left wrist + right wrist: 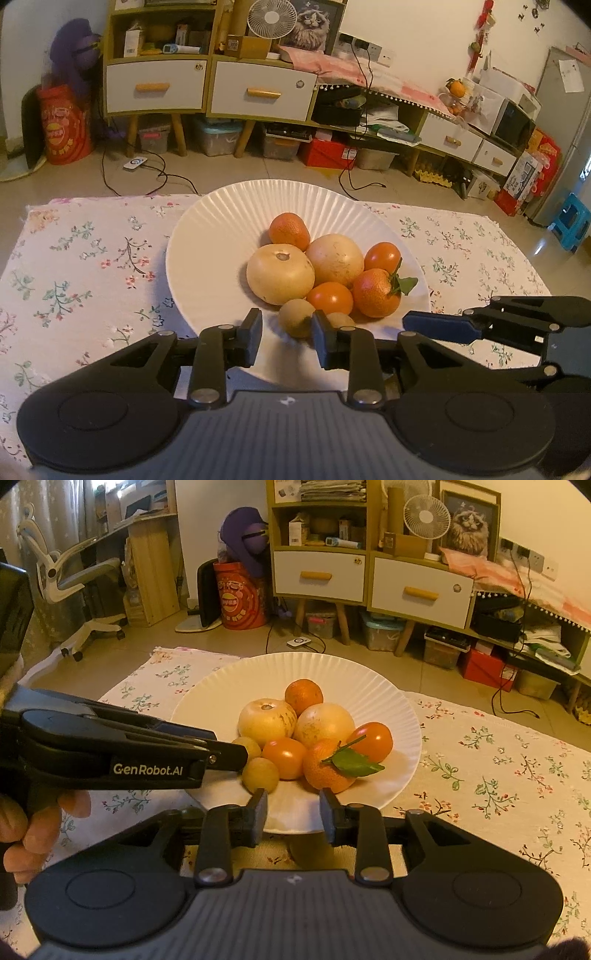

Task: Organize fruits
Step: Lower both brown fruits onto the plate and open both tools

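Observation:
A white ribbed plate on the floral tablecloth holds two pale round fruits, two mandarins, one with a leaf, two orange tomatoes and two small brown fruits. My left gripper is open and empty over the plate's near rim, just before the small brown fruits. My right gripper is open and empty at the plate's near edge. Each gripper shows in the other's view.
The floral tablecloth covers a low table. Beyond it are floor cables, cabinets with drawers, storage boxes, a red drum, and an office chair.

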### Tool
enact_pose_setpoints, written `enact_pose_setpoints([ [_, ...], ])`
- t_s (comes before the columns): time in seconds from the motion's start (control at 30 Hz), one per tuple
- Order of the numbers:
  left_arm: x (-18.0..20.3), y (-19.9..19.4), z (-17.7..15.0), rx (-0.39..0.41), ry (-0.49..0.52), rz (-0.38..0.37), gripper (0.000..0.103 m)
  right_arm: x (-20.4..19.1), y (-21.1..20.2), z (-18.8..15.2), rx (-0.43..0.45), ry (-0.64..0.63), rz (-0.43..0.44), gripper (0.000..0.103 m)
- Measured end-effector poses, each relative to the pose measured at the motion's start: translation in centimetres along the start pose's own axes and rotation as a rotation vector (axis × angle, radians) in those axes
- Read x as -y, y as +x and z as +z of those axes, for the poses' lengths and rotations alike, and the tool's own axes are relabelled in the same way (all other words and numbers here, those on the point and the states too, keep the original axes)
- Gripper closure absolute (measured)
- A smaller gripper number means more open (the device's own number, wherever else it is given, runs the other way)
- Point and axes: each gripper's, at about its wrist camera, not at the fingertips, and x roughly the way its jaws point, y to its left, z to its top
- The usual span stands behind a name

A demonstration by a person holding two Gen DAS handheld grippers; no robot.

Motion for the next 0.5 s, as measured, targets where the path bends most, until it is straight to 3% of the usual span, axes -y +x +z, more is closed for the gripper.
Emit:
enact_pose_setpoints([
  [0.5, -0.7, -3.4, -0.7, 0.044, 0.003, 0.008, 0.046, 0.1, -2.0, -0.2, 0.005, -0.009, 0.017, 0.039],
])
